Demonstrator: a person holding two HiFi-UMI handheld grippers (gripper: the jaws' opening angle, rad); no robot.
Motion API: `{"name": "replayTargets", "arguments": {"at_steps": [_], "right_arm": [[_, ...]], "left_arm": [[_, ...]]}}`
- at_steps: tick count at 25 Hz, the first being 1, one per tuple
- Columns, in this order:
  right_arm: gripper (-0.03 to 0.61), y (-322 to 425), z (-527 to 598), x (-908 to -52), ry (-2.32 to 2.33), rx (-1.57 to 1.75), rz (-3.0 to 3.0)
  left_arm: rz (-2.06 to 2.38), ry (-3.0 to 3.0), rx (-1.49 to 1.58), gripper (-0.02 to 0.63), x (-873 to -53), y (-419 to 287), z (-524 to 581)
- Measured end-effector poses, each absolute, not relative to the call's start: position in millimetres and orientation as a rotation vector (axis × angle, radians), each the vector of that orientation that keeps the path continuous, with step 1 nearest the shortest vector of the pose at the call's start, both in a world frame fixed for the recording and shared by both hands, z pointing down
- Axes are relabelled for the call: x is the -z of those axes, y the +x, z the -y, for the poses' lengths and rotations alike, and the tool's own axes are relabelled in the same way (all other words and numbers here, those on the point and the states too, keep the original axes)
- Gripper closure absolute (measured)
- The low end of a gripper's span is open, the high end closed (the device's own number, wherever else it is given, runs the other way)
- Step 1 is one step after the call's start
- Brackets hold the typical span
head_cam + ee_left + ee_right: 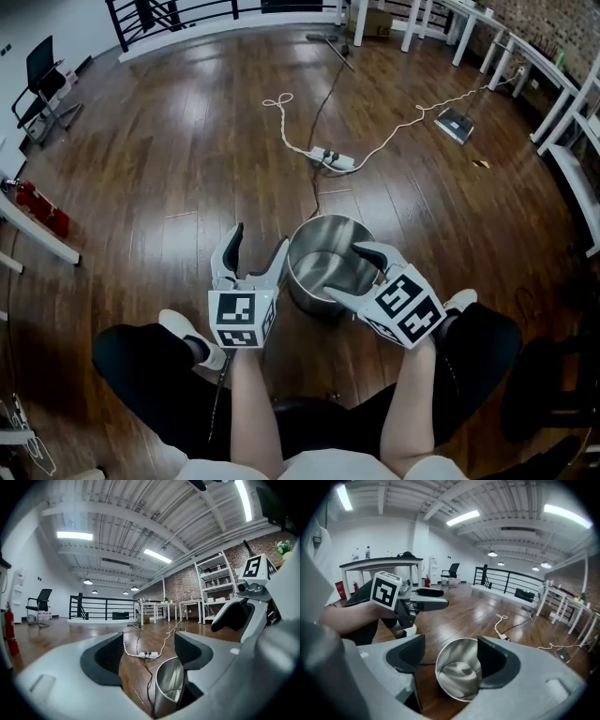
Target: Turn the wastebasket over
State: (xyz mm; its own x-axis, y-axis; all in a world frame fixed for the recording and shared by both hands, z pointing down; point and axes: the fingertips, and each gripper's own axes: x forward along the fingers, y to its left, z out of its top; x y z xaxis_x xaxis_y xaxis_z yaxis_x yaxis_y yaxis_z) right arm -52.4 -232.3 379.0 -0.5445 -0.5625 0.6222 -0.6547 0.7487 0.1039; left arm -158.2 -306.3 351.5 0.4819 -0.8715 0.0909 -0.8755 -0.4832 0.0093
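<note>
Two tools closing in on the upright wastebasket — nothing gripped yet.

The steel wastebasket (323,242) stands mouth-up on the wood floor (187,169) between the person's feet. The left tool (260,239) sits just beside its left wall, jaws wide and empty, with only the can's edge showing by the inner jaw. The right tool (345,272) tilts down over the right rim, jaws also wide, and the open mouth shows between them; I see no pad pressing on metal. To do this well, I judge one tool should straddle the rim wall — one pad inside, one outside — and pinch firmly, since polished steel is likely to slip. The other can steady the opposite side, then both roll the can over together and set its mouth flat on the floor.
</note>
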Motion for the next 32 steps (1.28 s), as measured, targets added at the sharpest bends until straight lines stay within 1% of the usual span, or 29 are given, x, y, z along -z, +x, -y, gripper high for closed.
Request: {"name": "replayTargets", "arguments": {"at_steps": [7,12,18,19,20,23,26,30,32], "right_arm": [[0.295,-114.0,239.7,-466.6,0.661,-0.364,2.204],[0.34,-132.0,253.4,-526.5,0.624,-0.436,2.109],[0.398,-134.4,264.4,-564.8,0.646,-0.438,1.973],[0.403,-132.6,266.4,-569.4,0.66,-0.436,1.953],[0.421,-131.4,268.9,-572.9,0.673,-0.431,1.94],[0.505,-139.1,279.5,-575.3,0.696,-0.395,1.959],[0.515,-142.6,281.4,-573.4,0.725,-0.397,1.984],[0.544,-118.3,282.7,-557.9,0.841,-0.485,2.01],[0.541,-110.4,288.3,-542.8,0.882,-0.514,2.075]], "left_arm": [[1.593,2.536,-0.152,0.255,-395.9,-186.8,310.7],[1.602,2.465,-0.167,0.259,-421.8,-204.4,311.9],[1.616,2.412,-0.163,0.267,-434.7,-219.0,307.9],[1.615,2.41,-0.161,0.268,-435.8,-219.4,307.6],[1.613,2.408,-0.157,0.27,-436.5,-219.3,307.3],[1.618,2.402,-0.147,0.273,-436.9,-220.6,306.5],[1.619,2.395,-0.149,0.275,-437.0,-221.0,304.2],[1.623,2.386,-0.149,0.276,-438.1,-221.7,301.8],[1.622,2.385,-0.149,0.278,-437.0,-220.1,301.6]]}}
